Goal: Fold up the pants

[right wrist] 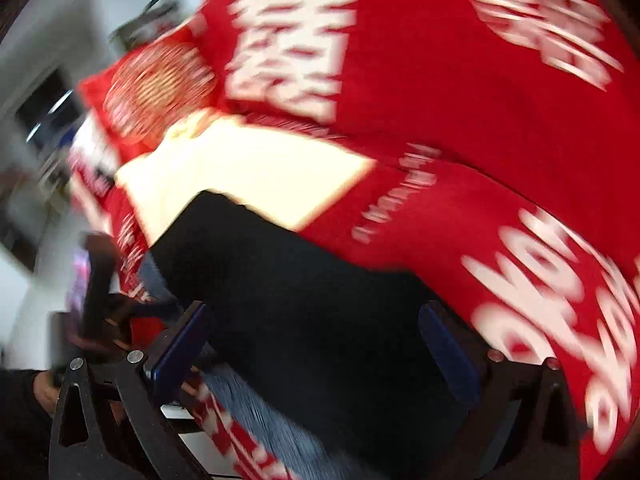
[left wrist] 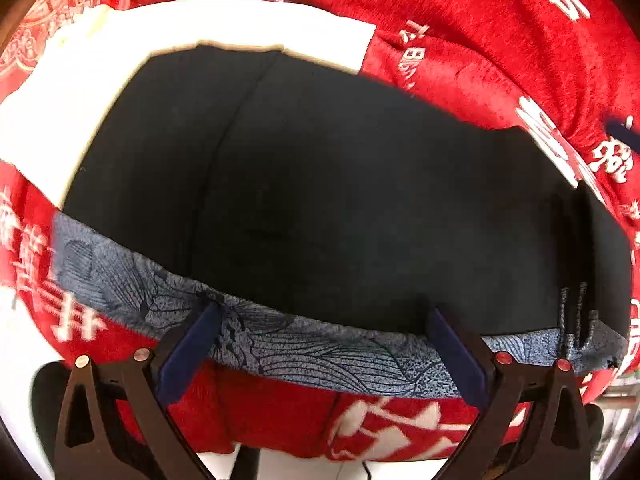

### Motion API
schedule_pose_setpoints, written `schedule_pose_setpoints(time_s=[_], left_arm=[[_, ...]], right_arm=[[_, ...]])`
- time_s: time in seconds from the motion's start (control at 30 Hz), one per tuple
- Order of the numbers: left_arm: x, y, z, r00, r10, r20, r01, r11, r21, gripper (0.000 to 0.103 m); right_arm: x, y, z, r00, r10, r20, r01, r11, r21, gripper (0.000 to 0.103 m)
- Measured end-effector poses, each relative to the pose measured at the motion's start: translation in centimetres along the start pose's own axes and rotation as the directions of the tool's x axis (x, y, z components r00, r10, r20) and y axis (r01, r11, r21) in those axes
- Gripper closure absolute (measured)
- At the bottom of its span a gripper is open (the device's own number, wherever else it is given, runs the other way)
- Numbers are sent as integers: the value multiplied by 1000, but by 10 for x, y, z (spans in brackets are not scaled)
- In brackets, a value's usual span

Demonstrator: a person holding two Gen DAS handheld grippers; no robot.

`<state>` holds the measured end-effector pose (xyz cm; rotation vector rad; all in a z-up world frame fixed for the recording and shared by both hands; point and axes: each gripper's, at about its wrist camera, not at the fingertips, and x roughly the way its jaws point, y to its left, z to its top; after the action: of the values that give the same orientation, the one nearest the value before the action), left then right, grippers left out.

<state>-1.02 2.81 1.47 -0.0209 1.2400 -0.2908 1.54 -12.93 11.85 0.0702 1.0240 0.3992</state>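
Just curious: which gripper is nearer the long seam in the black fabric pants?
Left. The left gripper hovers by the seam's lower end; the right gripper straddles the black fabric pants' far edge.

Black pants (left wrist: 320,184) with a blue-grey waistband (left wrist: 280,344) printed in dark line-drawn petals lie on a red blanket (left wrist: 500,40) patterned with white characters. A plain white cloth (left wrist: 100,80) shows beyond the pants, cream-toned in the blurred right wrist view. One corner of the blanket carries a pale round ornamental motif (left wrist: 44,24). Both grippers are black with dark blue finger pads (left wrist: 188,356), the joints marked by pink-red and silver pins (left wrist: 503,358).
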Motion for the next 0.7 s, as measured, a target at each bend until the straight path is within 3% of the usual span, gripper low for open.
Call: schedule_pose_setpoints(time_s=[0.13,0.23,0.33,0.47,0.5,0.53,0.57,0.67,0.7], left_arm=[[-35,4,-5,992,-90,87,89,996,11,0],[-55,20,-5,983,-103,152,103,995,12,0],[-63,41,-2,979,-120,164,122,992,-5,0],[-60,63,4,976,-153,158,162,986,-45,0],[-59,67,6,977,-144,154,154,986,-56,0],[-56,72,9,981,-124,147,135,988,-69,0],[-49,71,12,984,-106,142,117,990,-74,0],[-44,76,16,988,-70,137,80,994,-69,0],[-43,77,18,989,-59,136,68,995,-66,0]], right_arm=[[75,25,42,987,49,-154,-75,982,-171,0],[121,39,60,957,113,-266,-173,962,-212,0],[155,56,74,940,150,-308,-240,929,-281,0],[196,78,89,898,211,-385,-344,884,-317,0],[210,85,90,879,211,-428,-370,868,-330,1],[216,89,90,862,213,-460,-389,860,-331,13],[222,94,89,847,216,-486,-406,852,-329,13],[210,100,89,864,215,-456,-404,835,-373,29],[205,98,88,870,217,-443,-400,835,-377,39]])
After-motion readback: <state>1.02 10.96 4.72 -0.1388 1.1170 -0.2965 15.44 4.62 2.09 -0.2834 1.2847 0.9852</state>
